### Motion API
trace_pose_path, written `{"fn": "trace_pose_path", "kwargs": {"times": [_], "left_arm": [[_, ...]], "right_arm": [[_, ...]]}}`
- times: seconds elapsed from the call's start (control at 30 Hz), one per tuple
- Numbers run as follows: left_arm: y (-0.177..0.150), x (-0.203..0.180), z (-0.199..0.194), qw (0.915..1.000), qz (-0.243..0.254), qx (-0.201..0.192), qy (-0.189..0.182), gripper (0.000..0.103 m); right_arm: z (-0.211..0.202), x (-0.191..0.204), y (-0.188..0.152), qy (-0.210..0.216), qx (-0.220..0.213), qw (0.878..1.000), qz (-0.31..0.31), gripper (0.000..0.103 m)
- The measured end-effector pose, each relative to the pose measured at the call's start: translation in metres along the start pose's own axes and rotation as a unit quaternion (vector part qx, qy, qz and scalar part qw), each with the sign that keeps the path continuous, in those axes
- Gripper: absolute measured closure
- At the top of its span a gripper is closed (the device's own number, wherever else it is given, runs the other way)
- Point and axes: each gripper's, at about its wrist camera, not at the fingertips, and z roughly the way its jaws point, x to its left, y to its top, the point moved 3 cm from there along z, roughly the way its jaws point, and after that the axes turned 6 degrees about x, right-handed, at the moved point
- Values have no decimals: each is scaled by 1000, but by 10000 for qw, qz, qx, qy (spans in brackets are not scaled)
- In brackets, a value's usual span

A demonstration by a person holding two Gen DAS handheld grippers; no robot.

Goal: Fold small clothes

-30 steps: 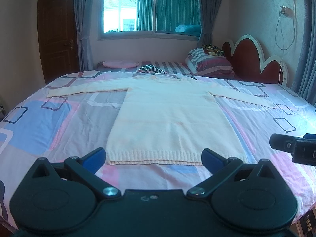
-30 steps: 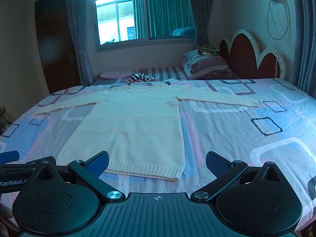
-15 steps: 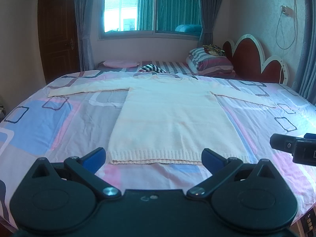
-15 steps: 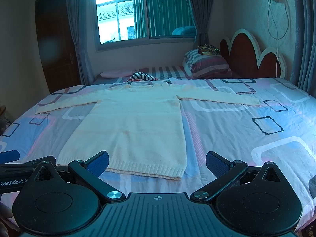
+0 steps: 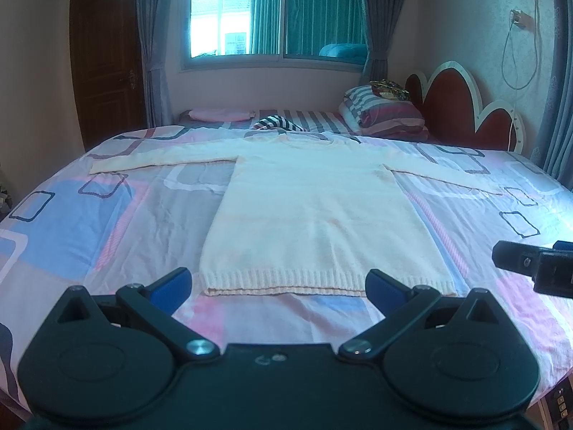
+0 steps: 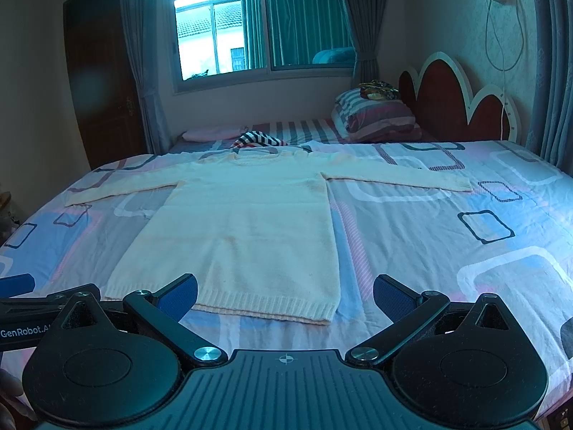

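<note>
A cream knit sweater (image 5: 318, 215) lies flat on the bed, sleeves spread left and right, ribbed hem nearest me. It also shows in the right wrist view (image 6: 243, 229). My left gripper (image 5: 279, 285) is open and empty, held just short of the hem's middle. My right gripper (image 6: 284, 295) is open and empty, near the hem's right corner. The right gripper's tip shows at the right edge of the left wrist view (image 5: 530, 261). The left gripper's tip shows at the left edge of the right wrist view (image 6: 21, 297).
The bed cover (image 5: 89, 236) is pink, blue and grey with square prints. A striped garment (image 5: 277, 122) lies past the collar. Striped pillows (image 5: 383, 114) sit by the red scalloped headboard (image 5: 462, 107). A window (image 5: 272, 21) and a door (image 5: 104, 57) are behind.
Both grippers have drifted slightly back and up from the sweater; the hem sits a little higher in both views. Jaws stay open.
</note>
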Motion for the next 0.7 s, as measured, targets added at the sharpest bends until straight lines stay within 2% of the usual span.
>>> {"fn": "trace_pose_path", "kwargs": {"times": [0.33, 0.6, 0.7], "left_arm": [[7, -1, 8, 10000, 11, -40, -43, 0], [22, -10, 29, 9999, 130, -5, -106, 0], [28, -16, 40, 9997, 242, 15, -11, 0]], "right_arm": [[5, -6, 10, -106, -49, 9999, 117, 0], [17, -21, 26, -207, -83, 9995, 243, 0], [24, -26, 33, -256, -100, 9993, 272, 0]]}}
